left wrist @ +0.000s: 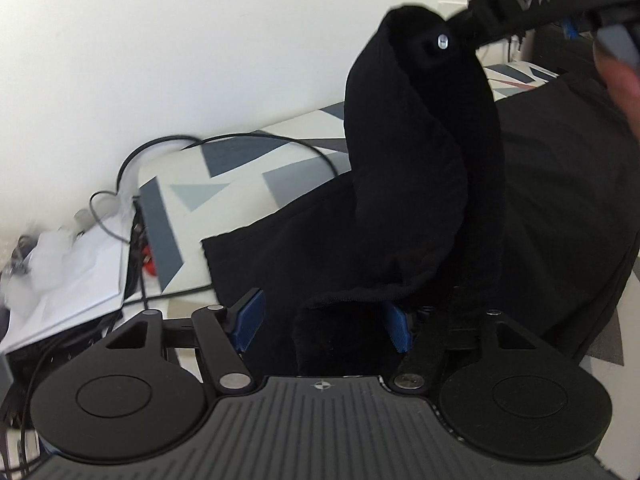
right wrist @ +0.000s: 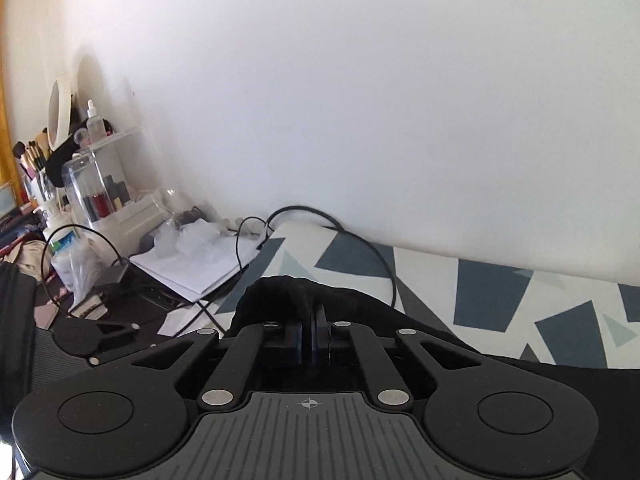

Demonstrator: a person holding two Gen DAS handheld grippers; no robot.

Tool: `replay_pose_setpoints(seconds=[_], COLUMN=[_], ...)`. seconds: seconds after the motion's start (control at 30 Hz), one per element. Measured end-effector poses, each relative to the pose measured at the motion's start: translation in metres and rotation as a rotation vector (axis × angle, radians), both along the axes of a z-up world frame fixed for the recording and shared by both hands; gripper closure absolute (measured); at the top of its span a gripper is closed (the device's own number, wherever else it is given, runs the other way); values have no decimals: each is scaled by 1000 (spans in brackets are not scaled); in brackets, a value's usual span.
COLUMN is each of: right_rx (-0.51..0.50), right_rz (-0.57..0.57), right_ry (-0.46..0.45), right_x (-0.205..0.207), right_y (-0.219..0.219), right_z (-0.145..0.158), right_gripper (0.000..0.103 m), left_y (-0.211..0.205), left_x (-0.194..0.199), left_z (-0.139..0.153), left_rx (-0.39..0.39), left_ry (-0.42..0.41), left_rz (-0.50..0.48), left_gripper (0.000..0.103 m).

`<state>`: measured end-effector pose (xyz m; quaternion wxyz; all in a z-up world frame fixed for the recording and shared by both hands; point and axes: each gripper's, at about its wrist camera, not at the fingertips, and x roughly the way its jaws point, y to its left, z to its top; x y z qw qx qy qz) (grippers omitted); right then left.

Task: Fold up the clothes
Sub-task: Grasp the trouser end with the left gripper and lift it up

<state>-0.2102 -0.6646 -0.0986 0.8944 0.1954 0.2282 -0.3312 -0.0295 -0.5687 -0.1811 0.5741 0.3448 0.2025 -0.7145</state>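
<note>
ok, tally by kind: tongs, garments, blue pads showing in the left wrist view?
Tongs: 2, left tongs, right tongs
Black garment: 1, pinched by the right tongs
Blue pads on the left tongs: 2
Total: 5

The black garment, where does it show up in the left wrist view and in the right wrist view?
Left wrist view: the black garment fills the centre and right, lifted at the top by the right gripper, its lower edge between the open jaws of the left gripper.
Right wrist view: low centre, pinched in the right gripper.
Shared landmark: the patterned bedsheet under the garment.
</note>
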Motion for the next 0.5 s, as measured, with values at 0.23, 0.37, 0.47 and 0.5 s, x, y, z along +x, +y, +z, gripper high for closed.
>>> replay_pose_setpoints(seconds=[0.23, 0.37, 0.47, 0.5], right_rx=[-10, 6, 50, 69], right_rz=[-67, -126, -120, -111], right_ry=[-81, -157, -166, -151], right_x=[-24, -34, -17, -5], right_y=[-4, -14, -29, -35], right_z=[25, 50, 60, 59], right_gripper=[100, 100, 100, 100], left_y=[6, 39, 60, 65], left_x=[1, 19, 37, 43], left_z=[9, 31, 42, 43], left_rx=[105, 152, 173, 178], left_ry=[165, 475, 699, 758], left_rz=[-41, 1, 39, 57], left_gripper=[97, 98, 98, 98])
